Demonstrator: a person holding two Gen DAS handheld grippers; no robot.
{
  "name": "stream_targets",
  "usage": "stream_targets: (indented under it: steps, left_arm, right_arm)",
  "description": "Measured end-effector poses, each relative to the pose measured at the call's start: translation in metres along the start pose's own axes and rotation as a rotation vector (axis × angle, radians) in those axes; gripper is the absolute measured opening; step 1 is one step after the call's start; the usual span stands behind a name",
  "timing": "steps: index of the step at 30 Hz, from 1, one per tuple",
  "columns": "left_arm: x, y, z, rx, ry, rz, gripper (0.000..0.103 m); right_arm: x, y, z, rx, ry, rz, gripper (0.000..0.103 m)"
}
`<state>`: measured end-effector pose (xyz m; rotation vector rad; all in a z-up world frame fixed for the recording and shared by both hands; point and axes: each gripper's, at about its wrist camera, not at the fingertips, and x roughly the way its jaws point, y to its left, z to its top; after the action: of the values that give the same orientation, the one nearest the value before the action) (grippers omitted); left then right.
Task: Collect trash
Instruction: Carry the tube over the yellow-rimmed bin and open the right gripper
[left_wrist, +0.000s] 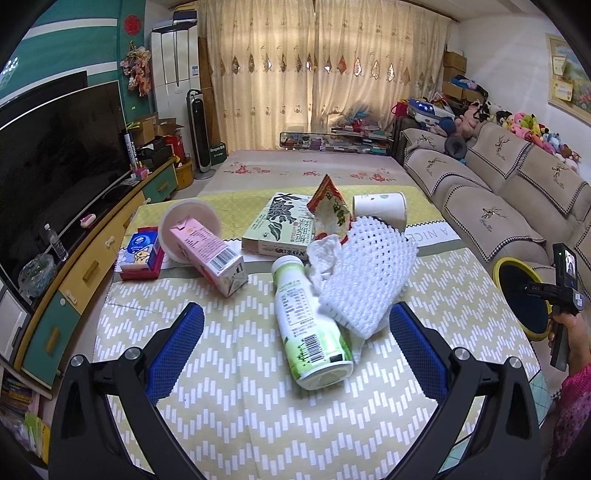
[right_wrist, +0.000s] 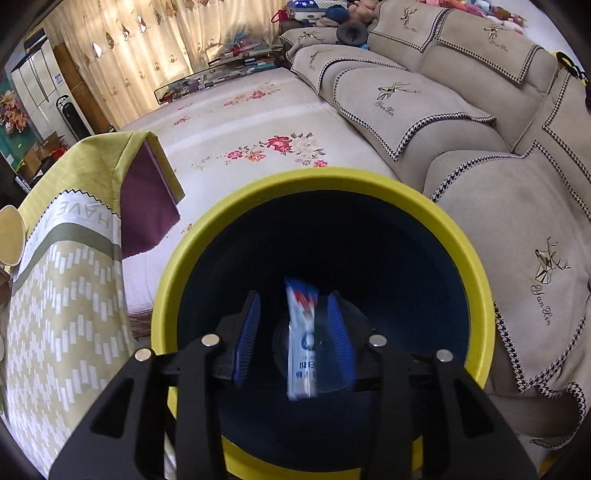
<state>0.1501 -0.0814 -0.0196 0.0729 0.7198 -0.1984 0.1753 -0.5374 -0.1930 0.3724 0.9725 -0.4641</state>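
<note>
My left gripper (left_wrist: 295, 325) is open and empty above the table, its blue pads either side of a green-and-white plastic bottle (left_wrist: 308, 328) lying on its side. Beside the bottle lie a white foam net (left_wrist: 365, 273), crumpled tissue (left_wrist: 325, 254), a pink carton (left_wrist: 210, 254), a white paper bowl (left_wrist: 188, 221), a green box (left_wrist: 280, 225), a red snack bag (left_wrist: 328, 210) and a white cup (left_wrist: 380, 210). My right gripper (right_wrist: 293, 306) is open above the yellow-rimmed blue bin (right_wrist: 476, 280). A blurred white-and-blue wrapper (right_wrist: 301, 343) hangs loose between its pads, over the bin's mouth.
A blue tissue pack on a red tray (left_wrist: 142, 256) sits at the table's left edge. The TV cabinet (left_wrist: 92, 266) runs along the left. The beige sofa (right_wrist: 461, 147) stands close behind the bin, which also shows at the right of the left wrist view (left_wrist: 517, 295).
</note>
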Motion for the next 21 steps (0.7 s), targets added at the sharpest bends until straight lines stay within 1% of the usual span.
stream_targets:
  steps: [9, 16, 21]
  left_arm:
    - [0.024, -0.017, 0.007, 0.056, 0.016, -0.024, 0.099]
    - [0.066, -0.027, 0.027, 0.123, 0.063, -0.054, 0.099]
    - [0.099, -0.041, 0.049, 0.196, 0.104, -0.103, 0.099]
  right_arm:
    - [-0.002, -0.008, -0.003, -0.003, -0.01, 0.005, 0.041]
    - [0.004, -0.006, -0.006, -0.008, 0.006, 0.006, 0.041]
    - [0.004, -0.002, -0.007, -0.018, 0.003, 0.012, 0.042]
